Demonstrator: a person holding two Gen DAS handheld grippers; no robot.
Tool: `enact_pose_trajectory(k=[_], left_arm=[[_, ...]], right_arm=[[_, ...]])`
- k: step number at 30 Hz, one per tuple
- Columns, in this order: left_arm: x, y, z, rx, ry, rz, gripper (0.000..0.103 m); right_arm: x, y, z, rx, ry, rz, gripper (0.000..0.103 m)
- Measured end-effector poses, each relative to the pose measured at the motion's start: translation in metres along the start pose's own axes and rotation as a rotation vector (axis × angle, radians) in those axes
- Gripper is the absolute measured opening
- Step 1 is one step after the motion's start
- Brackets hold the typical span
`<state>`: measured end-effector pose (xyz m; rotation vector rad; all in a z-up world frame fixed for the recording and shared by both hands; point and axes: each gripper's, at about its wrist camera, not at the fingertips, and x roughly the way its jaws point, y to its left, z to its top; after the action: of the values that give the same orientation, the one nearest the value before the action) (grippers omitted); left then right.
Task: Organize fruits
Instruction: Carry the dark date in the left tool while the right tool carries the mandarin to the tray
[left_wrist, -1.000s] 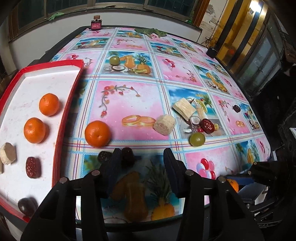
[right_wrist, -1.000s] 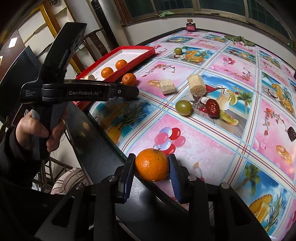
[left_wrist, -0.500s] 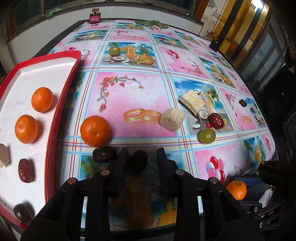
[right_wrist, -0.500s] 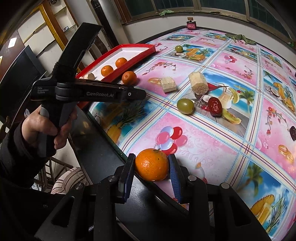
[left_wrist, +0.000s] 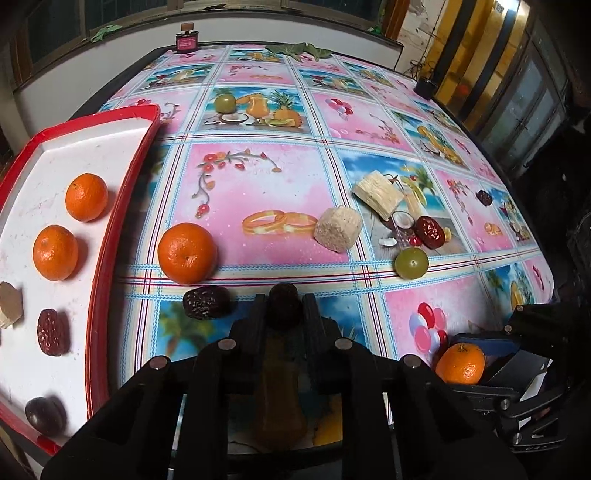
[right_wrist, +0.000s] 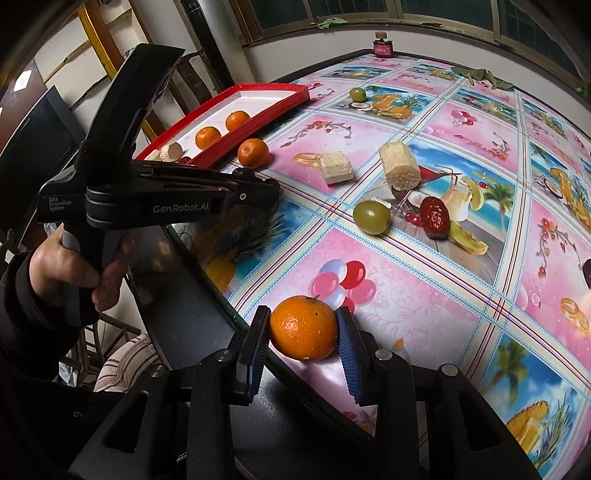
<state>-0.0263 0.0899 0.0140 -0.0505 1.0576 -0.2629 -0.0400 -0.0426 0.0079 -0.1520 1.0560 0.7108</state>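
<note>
Two grippers are loaded at once as fruit is sorted from a picture-print counter (left_wrist: 258, 192) into a red-rimmed tray (left_wrist: 122, 206). The left gripper (left_wrist: 284, 306) has its fingers clenched on a dark date (left_wrist: 283, 304), which sits at the fingertips just above the counter's near edge; a second date (left_wrist: 205, 302) lies just left of those fingers, with a loose orange (left_wrist: 186, 253) beyond it. The right gripper (right_wrist: 303, 328) grasps a held orange (right_wrist: 303, 328) squarely between its blue-padded fingers (right_wrist: 347, 339), over the counter's front edge.

The pick-up looks complete on both sides; the step in hand appears to be the carry. The next move likely calls for lifting the date clear and swinging it left of the fingers, over the rim, to a bare patch near the tray's dates and oranges.

Much is hard to read: the date is nearly as dark as the fingers gripping it, the tray's near end is cut off, and a green fruit (right_wrist: 371, 217) and pale blocks (right_wrist: 399, 166) ahead of the fingers cannot be identified.
</note>
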Motion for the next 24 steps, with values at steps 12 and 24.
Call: enact_pose_trajectory(k=[12,24], left_arm=[[-0.036,0.011,-0.002,-0.021,-0.061,0.036,0.016],[-0.060,0.032,-0.005,-0.046,-0.107,0.113,0.016]], right_arm=[[-0.011,0.007,0.022,-0.012,-0.055,0.008,0.036],[-0.014,0.032,0.047,-0.053,-0.105,0.047,0.036]])
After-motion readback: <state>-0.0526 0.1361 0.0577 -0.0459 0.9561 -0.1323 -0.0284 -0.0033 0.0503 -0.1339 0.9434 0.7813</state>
